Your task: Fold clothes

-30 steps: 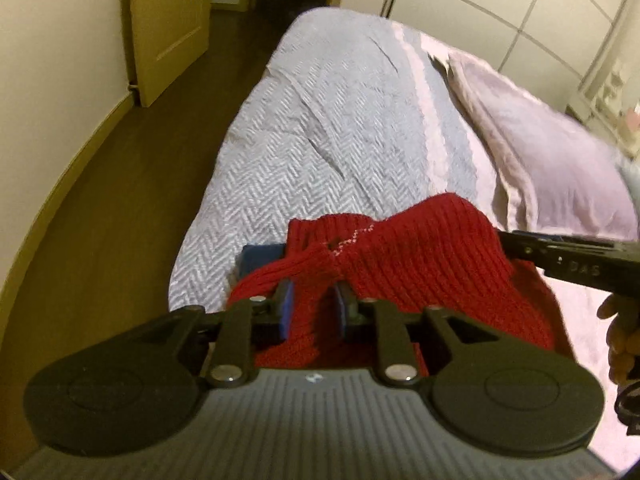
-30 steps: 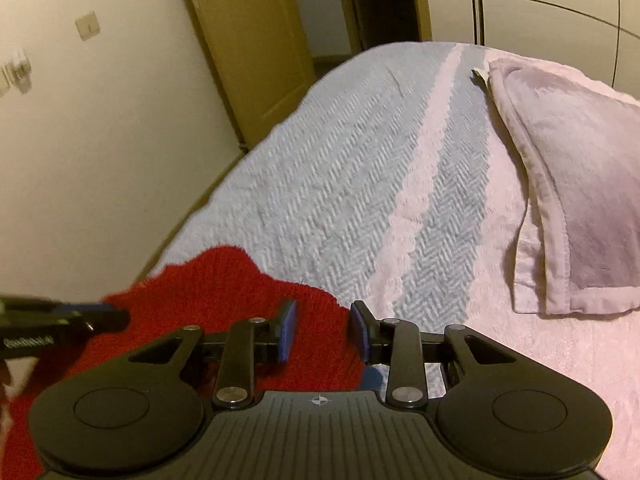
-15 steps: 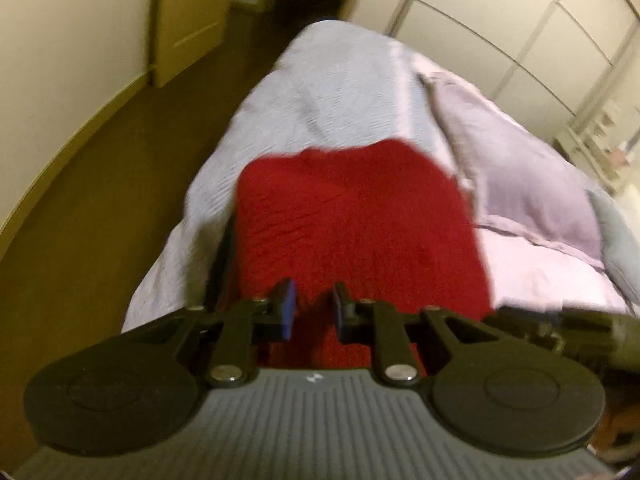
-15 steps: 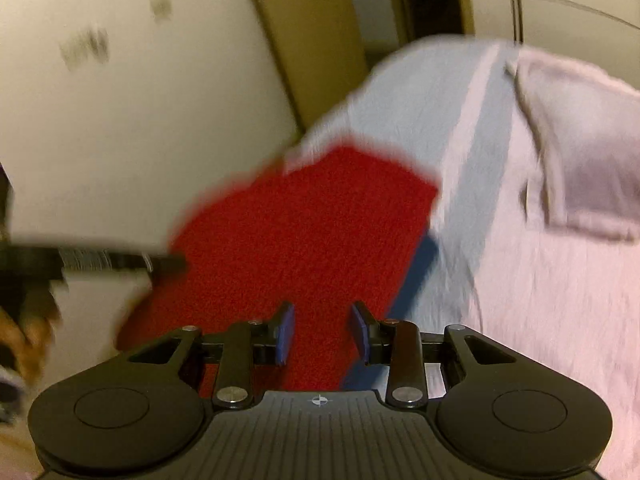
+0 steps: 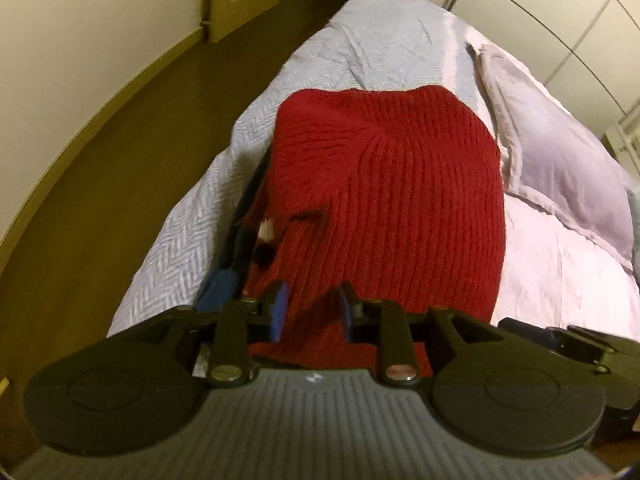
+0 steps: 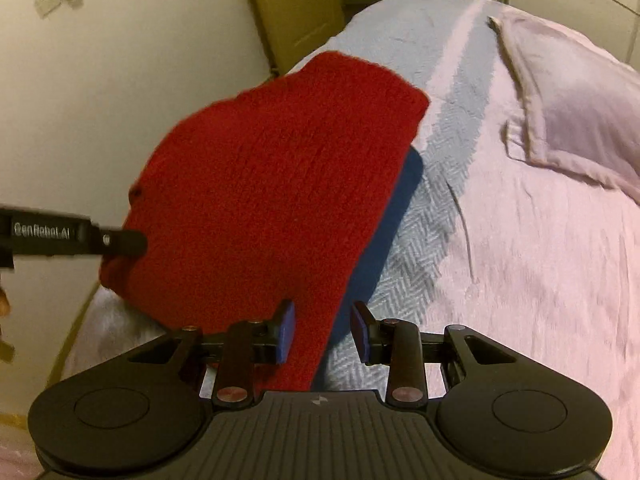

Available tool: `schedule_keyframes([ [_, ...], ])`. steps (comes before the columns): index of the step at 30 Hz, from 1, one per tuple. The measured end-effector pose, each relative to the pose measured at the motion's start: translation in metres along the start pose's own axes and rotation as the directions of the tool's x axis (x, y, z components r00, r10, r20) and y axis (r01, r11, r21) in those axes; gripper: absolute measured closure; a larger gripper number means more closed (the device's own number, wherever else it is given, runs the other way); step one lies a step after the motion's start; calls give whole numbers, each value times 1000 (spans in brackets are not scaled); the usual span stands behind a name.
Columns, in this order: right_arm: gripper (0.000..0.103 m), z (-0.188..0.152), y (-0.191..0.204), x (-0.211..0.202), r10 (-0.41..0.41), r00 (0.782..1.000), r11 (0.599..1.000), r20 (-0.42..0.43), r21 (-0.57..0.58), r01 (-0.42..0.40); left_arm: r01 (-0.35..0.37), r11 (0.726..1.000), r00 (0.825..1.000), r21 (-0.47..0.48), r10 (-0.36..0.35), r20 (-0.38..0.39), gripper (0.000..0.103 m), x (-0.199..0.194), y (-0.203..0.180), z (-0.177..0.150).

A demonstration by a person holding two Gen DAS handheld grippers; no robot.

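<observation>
Here, a ribbed red knit sweater [image 5: 384, 200] is draped over the herringbone-quilted bed [image 5: 192, 240]. The left tool [image 5: 310, 306] is being spread, knit between its pads. Whether the right tool [image 6: 322, 330] pinches the hem cannot be told.

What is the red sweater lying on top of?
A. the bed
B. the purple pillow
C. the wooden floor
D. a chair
A: the red sweater is spread over the grey-blue cover of the bed, with the purple pillow off to one side and not under it.
</observation>
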State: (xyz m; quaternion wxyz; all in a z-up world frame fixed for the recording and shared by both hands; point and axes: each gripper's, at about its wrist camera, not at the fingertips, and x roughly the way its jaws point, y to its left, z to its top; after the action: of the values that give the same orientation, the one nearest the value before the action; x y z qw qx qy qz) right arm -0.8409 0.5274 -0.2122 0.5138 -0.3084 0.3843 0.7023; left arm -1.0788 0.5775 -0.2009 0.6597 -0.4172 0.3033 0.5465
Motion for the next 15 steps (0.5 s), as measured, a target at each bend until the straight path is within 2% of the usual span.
schedule_keyframes([
  [1, 69, 0, 1, -9, 4, 1000, 1000, 5, 6, -4, -16, 1000, 1000, 9, 16, 5, 68, -8, -4, 0],
  [2, 69, 0, 3, -19, 8, 1000, 1000, 11, 12, -8, -33, 999, 999, 23, 33, 12, 66, -17, -9, -1],
  [7, 68, -5, 13, -59, 25, 999, 999, -41, 39, -23, -146, 985, 989, 92, 145, 17, 60, -62, -32, -9],
  [9, 67, -7, 18, -75, 36, 998, 998, -50, 53, -34, -170, 979, 985, 112, 168, 30, 59, -81, -40, -14],
  [12, 51, -8, 27, -95, 29, 998, 999, -63, 44, -26, -196, 973, 980, 126, 192, 43, 57, -110, -51, -23],
  [13, 48, -8, 30, -101, 28, 997, 999, -67, 39, -25, -204, 971, 979, 126, 200, 44, 57, -117, -54, -26],
  [15, 47, -7, 33, -113, 40, 997, 999, -71, 33, -37, -218, 968, 976, 126, 214, 45, 55, -133, -59, -32],
])
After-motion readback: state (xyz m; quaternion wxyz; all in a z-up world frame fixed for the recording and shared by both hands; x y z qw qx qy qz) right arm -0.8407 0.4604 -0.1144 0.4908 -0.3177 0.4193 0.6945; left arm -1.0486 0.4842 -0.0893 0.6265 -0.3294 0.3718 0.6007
